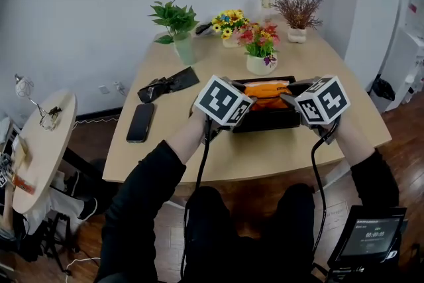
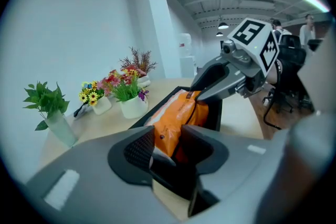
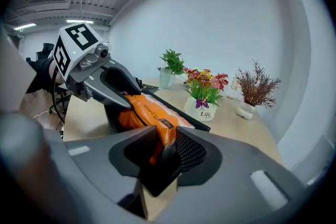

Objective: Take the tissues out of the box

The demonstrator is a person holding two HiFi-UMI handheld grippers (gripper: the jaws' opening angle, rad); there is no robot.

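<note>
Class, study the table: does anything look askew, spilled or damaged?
Nothing is spilled or broken. Only the orange tissue pack in the black box looks squashed, pinched by the left gripper and right gripper.

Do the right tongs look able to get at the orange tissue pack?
Likely yes: the right tongs pinch one end of the orange tissue pack; the black box is open on top, and the left tongs hold the other end.

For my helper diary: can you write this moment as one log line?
left gripper: shut on tissue pack | right gripper: shut on tissue pack | tissue pack: inside box
</note>
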